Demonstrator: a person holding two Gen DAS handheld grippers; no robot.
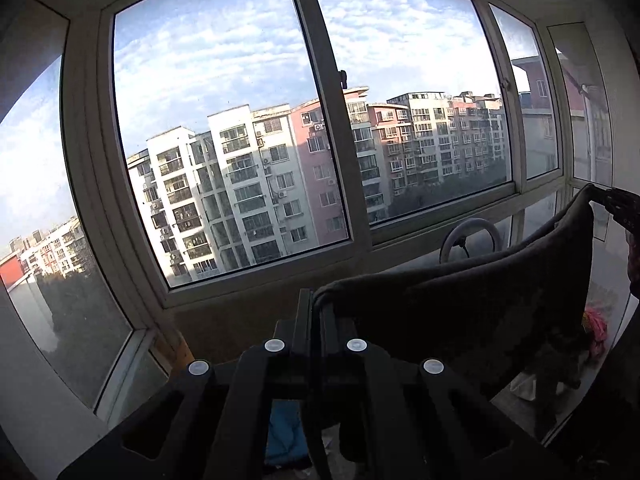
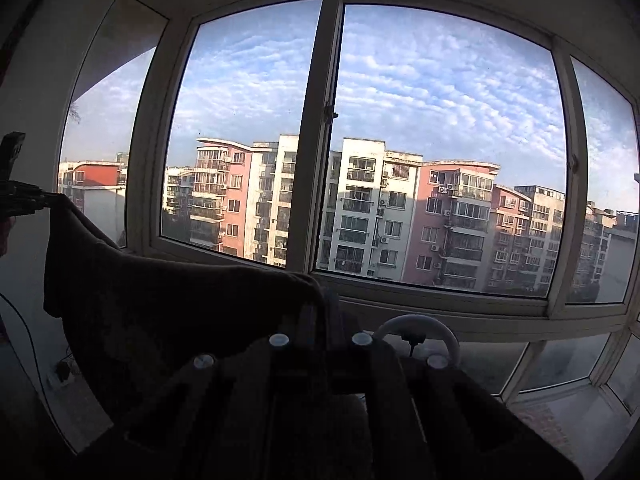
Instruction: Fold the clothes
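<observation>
I have both grippers raised in front of the window (image 1: pixel 224 128), a dark cloth (image 1: pixel 460 312) stretched in the air between them. The left gripper (image 1: pixel 314 300) is clenched on one top corner of the cloth: in the left wrist view the hem folds over the fingertips and runs off to the right, rising to the far corner. There the right gripper (image 1: pixel 614 200) pinches the other top corner, seen at the right edge of that view. The right wrist view mirrors this: the right gripper (image 2: pixel 320 304) has its jaws closed on the cloth (image 2: pixel 160 300), whose top edge sags slightly and climbs left to the left gripper (image 2: pixel 38 200) at the left edge. The cloth hangs down below both grips as a broad dark sheet; its lower edge is too dark to trace. It touches no surface that I can see. Behind the cloth, near the sill, stands a white ring (image 2: pixel 416 326) on a dark stem. In the left wrist view something pink (image 1: pixel 596 328) lies low at the right, beyond the cloth's hanging edge, and a blue patch (image 1: pixel 284 436) shows under the gripper body. Outside the glass are apartment blocks (image 2: pixel 360 208) under a clouded sky.
</observation>
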